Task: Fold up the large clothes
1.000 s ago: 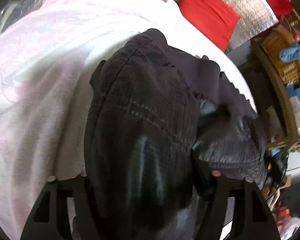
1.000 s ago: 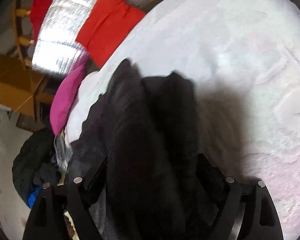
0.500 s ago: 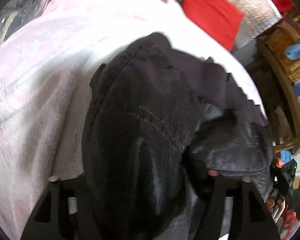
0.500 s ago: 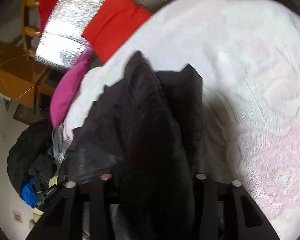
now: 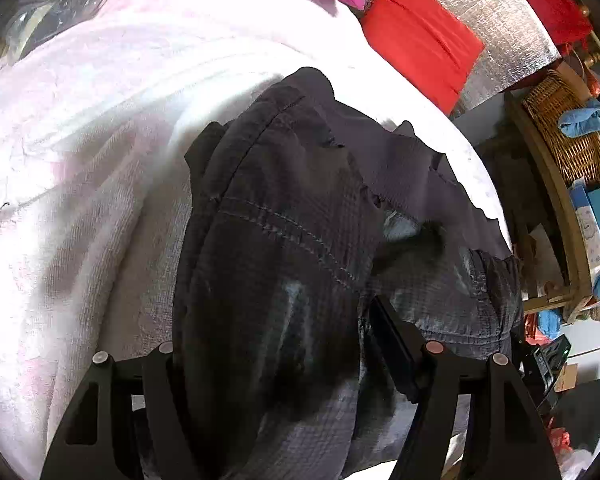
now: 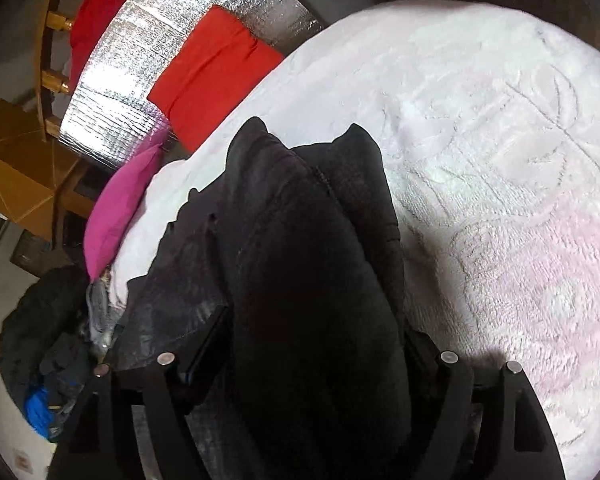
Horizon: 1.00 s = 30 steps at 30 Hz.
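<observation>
A dark garment (image 5: 284, 248) lies bunched on a white and pale pink towel-like cover (image 5: 80, 184) spread over a bed. In the left wrist view, the left gripper (image 5: 284, 320) reaches down at it with jaws wide apart; a thick fold of the checked, stitched fabric fills the gap and hides the fingertips, so whether the pads press on it cannot be told. Its jaws have just been opening, with the cloth between them. In the right wrist view, the right gripper (image 6: 316, 332) straddles another bulky fold of the same garment (image 6: 312, 248); its jaws too stand wide and have just been opening, with cloth between them, and a grip cannot be confirmed. Beyond the garment, at the far edge of the bed, sit a red cushion (image 5: 420, 56) and a magenta pillow (image 6: 120, 208) against a silver quilted panel (image 6: 180, 40). A wicker basket (image 5: 560, 120) stands on a wooden shelf to the side.
</observation>
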{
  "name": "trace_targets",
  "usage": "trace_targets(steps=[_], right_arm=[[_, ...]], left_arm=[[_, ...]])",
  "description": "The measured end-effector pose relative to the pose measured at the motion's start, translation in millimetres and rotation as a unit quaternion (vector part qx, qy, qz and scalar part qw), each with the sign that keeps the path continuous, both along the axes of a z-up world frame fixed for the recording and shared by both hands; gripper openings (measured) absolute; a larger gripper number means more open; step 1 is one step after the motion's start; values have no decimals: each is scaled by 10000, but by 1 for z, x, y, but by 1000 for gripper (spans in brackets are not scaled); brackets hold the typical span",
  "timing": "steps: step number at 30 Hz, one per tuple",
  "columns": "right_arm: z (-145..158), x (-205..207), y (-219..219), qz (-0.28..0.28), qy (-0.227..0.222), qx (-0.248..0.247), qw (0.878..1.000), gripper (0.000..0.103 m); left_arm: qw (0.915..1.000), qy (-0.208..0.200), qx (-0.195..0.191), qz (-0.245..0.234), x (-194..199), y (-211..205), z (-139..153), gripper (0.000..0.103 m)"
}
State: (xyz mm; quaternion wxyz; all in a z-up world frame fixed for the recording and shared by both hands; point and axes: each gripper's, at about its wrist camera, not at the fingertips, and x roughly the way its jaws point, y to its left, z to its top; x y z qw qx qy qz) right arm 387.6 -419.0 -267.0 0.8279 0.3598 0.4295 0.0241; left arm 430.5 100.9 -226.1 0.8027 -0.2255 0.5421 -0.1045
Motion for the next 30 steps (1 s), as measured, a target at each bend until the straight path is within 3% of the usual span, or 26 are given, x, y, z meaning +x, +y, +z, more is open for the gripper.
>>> trace_targets(steps=[2,3,6,8,12,13,15,17,21,25,30], right_arm=[[3,-1,0,-69,77,-53,9999,75],[8,-1,4,-30,88,-170,9998,70],[27,-2,15,130,11,-627,9979,52],[40,-1,21,174,-52,-796,9967,46],[36,-1,23,117,-37,-931,9956,45],[27,0,19,32,70,-797,9968,47],[13,-1,9,-212,211,-441,9986,65],[6,-5,2,-337,265,-212,9989,74],[7,-7,-5,-212,274,3,9994,75],[13,-19,-21,-447,197,249,9985,75],[35,-43,-47,-836,-392,333,9952,85]], left_arm=[[9998,-55,156,-52,0,-2,-3,67],[9997,-72,245,-21,1,-2,-5,58],[9994,-153,301,-43,2,-5,-5,52],[9992,-248,316,-39,2,-6,-2,50],[9986,-307,431,-99,-2,-8,-1,52],[9986,-276,435,-93,-3,-9,-2,55],[9990,-118,436,-45,0,-8,-8,67],[9992,15,387,33,4,-6,-11,70],[9986,-39,519,34,1,-8,1,70],[9967,-427,675,141,-10,-1,28,70],[9916,-874,863,414,-27,13,54,71]])
